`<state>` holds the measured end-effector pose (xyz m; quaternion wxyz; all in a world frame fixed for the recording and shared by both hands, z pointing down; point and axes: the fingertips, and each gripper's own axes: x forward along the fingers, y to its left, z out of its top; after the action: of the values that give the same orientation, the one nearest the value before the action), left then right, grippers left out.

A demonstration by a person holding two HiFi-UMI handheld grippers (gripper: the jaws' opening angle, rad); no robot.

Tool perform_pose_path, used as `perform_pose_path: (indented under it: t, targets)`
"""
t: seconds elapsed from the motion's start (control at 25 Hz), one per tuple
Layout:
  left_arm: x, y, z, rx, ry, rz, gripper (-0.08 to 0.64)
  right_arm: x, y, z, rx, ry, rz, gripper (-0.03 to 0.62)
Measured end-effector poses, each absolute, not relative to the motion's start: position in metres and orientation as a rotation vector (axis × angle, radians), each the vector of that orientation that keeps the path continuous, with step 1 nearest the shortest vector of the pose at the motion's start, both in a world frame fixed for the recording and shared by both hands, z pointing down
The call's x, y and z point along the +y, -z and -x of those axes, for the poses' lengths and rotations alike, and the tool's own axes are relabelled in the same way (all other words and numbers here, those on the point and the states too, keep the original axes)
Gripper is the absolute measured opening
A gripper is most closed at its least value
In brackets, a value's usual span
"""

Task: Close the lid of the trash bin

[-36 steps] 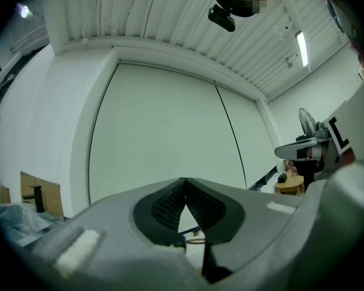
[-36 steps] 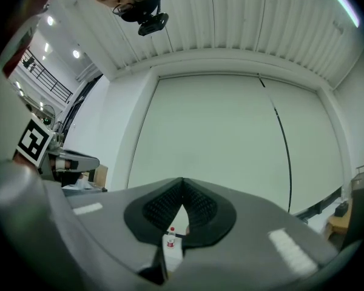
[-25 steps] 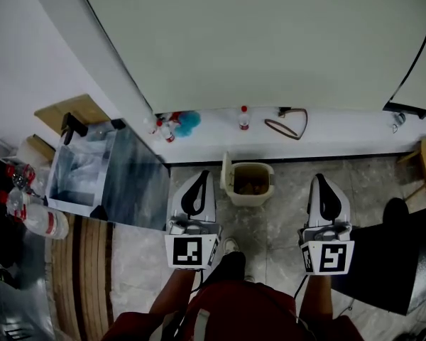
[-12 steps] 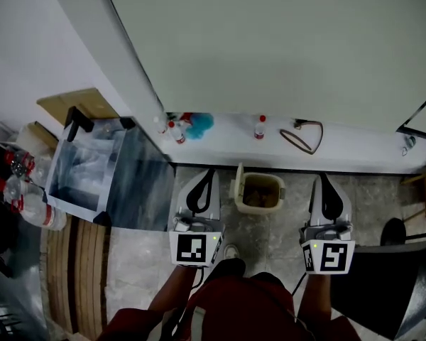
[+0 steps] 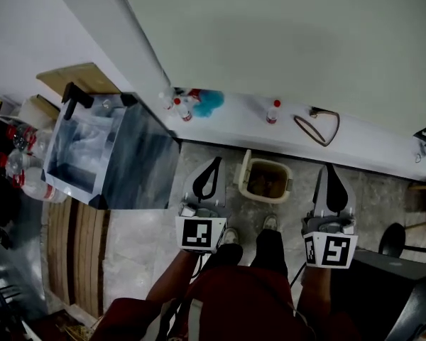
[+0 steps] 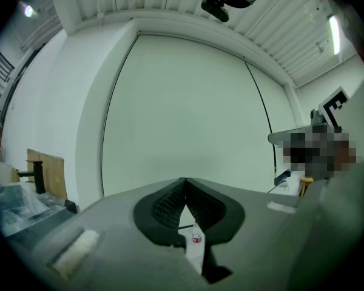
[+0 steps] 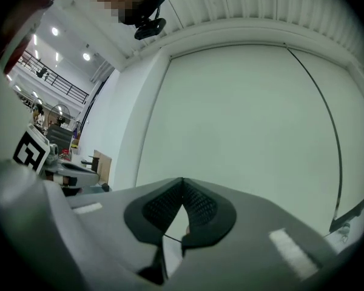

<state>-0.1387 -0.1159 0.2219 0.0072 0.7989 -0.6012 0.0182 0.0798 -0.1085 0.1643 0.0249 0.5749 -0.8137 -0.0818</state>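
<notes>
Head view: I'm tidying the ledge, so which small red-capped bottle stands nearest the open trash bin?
The lone bottle just behind the trash bin; the other bottles stand farther left, beside the blue object.

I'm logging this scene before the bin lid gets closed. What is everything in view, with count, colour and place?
trash bin: one, beige, on the floor below the ledge, between the grippers
lid: one, beige, open, standing at the bin's left side
small bottles: about three, clear with red caps, on the white ledge
blue object: one, on the ledge by the left bottles; kind unclear
cord loop: one, brown, on the ledge to the right
clear box: one, see-through, left of the bin
wooden board: one, tan, behind the box
left gripper: one, white and black, shut, empty, left of the bin
right gripper: one, white and black, shut, empty, right of the bin
</notes>
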Motion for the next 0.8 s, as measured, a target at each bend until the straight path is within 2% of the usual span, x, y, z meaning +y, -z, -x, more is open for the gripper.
perform_pose_path:
  t: [0.6, 0.8]
  targets:
    - [-0.151, -0.353, 0.110, -1.963, -0.333, -2.147, 0.008, -0.181, -0.278, -0.101, -2.649, -0.006, -1.471, 0.000]
    - [-0.155, -0.406, 0.097, -1.910, -0.453, -2.119, 0.041, -0.186, -0.320, -0.100, -2.650, -0.109, -1.397, 0.000]
